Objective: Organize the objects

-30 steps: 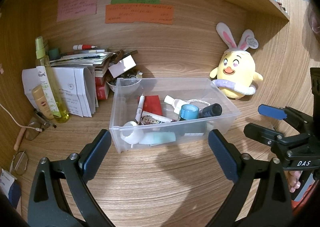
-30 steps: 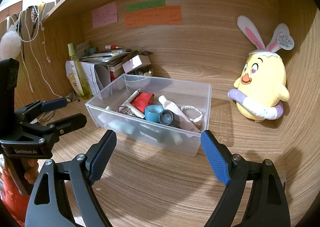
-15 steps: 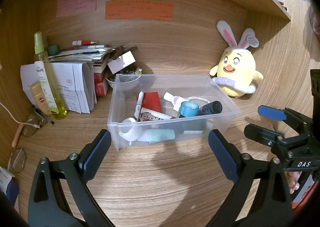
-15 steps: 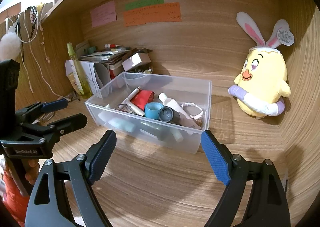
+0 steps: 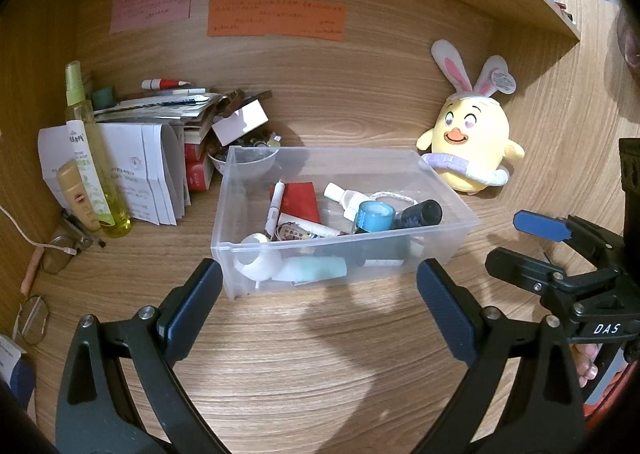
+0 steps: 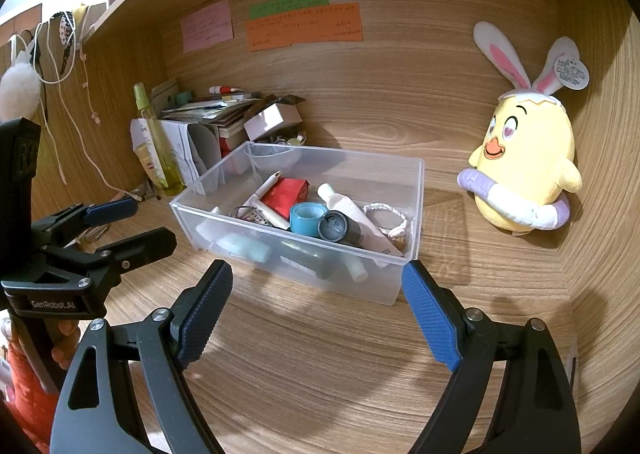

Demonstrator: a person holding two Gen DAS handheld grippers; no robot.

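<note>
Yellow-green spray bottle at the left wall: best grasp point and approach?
Grip the tall yellow-green spray bottle across its clear body just below the cap, coming level from the front right. It stands upright and slim; the beige tube crowds its lower left, papers sit behind. Left gripper is open and nearer.

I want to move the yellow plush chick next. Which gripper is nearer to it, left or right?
Right. The right gripper is open near the bin's corner on the side of the plush chick. The left gripper, also open, is farther, at the bin's other side.
</note>
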